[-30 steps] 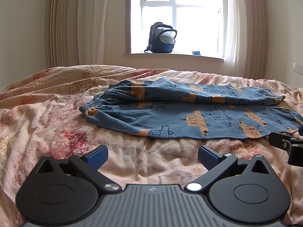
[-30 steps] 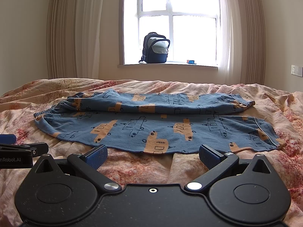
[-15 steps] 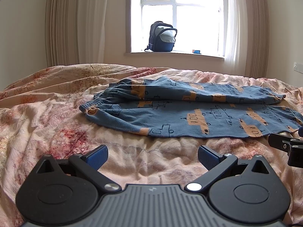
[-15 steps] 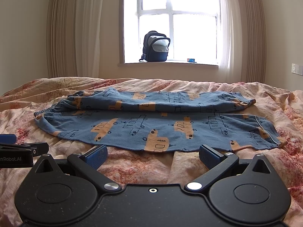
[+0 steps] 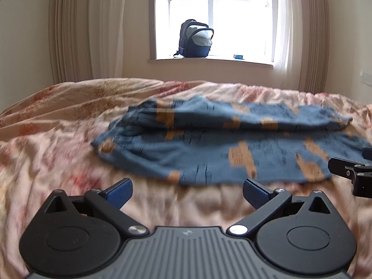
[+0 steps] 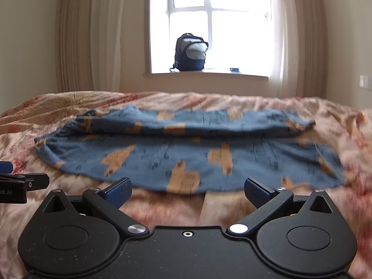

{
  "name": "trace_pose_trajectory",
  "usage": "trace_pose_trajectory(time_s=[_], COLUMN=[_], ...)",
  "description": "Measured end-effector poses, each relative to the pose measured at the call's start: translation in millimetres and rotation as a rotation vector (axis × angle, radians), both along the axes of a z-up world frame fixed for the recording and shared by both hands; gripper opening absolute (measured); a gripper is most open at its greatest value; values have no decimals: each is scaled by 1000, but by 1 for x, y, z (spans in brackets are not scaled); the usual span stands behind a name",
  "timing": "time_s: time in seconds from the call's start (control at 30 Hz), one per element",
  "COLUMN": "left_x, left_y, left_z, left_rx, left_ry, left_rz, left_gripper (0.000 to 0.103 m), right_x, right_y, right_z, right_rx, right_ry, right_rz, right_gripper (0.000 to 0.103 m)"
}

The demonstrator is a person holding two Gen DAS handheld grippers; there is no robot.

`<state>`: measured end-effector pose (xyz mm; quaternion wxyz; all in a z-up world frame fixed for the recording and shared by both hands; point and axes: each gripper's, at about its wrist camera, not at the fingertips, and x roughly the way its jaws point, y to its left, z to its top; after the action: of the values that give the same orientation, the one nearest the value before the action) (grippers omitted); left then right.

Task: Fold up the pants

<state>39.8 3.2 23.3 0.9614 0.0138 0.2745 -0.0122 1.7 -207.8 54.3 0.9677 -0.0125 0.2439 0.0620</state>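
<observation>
You are holding the left gripper (image 5: 187, 191) with its jaws spread wide apart and nothing between them; its blue pads (image 5: 119, 191) are hovering over bare bedspread (image 5: 46, 144), just short of the near edge of the pants (image 5: 220, 160). Your right gripper (image 6: 187, 190) is also gaping wide with nothing in it, its blue pads (image 6: 255, 191) sitting right at the near hem of the pants (image 6: 186, 160).

The pants are lying flat across the middle of the bed, blue with orange shapes, waistband toward your left and leg ends toward your right, one leg lying beyond the other. Both views are blurring, so the print is unclear.

Each gripper is showing at the edge of the other's view: the right one at the right rim of the left camera, the left one at the left rim of the right camera.

Beyond the bed, a dark backpack (image 6: 191, 52) is standing on the windowsill (image 6: 207, 74), with a small blue object (image 6: 234, 69) near it and curtains (image 6: 88, 34) hanging on both sides.
</observation>
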Motion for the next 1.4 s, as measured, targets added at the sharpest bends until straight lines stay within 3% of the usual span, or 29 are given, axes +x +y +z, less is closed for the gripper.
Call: trace_pose_trajectory(time_s=[0.13, 0.23, 0.33, 0.4, 0.53, 0.63, 0.73, 0.87, 0.97, 1.13, 1.2, 1.27, 1.33, 1.4], left_x=[49, 105, 173, 224, 306, 345, 366, 380, 390, 413, 415, 411, 407, 400], left_y=[2, 6, 9, 11, 14, 5, -13, -40, -42, -22, -18, -17, -20, -25], left_z=[29, 47, 57, 58, 49, 37, 25, 8, 2, -3, -4, -4, -6, -6], left_rx=[34, 97, 154, 172, 178, 133, 105, 222, 234, 105, 87, 105, 157, 194], left_ry=[-35, -11, 11, 51, 109, 191, 265, 330, 361, 519, 572, 587, 604, 619], left_rz=[-44, -65, -103, -148, -212, -286, -421, -618, -651, -656, -687, -733, -736, -730], left_gripper=[103, 103, 103, 103, 103, 103, 103, 103, 100, 77, 72, 60, 24, 10], right_x=[59, 120, 184, 223, 289, 326, 353, 375, 385, 387, 386, 383, 379, 375], right_y=[-14, -26, -27, -22, -14, -25, -41, -58, -67, -67, -66, -64, -60, -58], right_z=[34, 55, 69, 74, 60, 39, 16, -4, -13, -19, -19, -19, -19, -19], right_rx=[22, 41, -15, -55, -197, -205, -224, -210, -174, -199, -182, -190, -209, -226], right_ry=[27, 79, 198, 231, 260, 284, 328, 373, 385, 378, 371, 367, 370, 365], right_rz=[158, 309, 399, 460, 745, 754, 737, 751, 730, 735, 748, 762, 782, 780], right_gripper=[103, 103, 103, 103, 103, 103, 102, 101, 93, 76, 62, 46, 35, 22])
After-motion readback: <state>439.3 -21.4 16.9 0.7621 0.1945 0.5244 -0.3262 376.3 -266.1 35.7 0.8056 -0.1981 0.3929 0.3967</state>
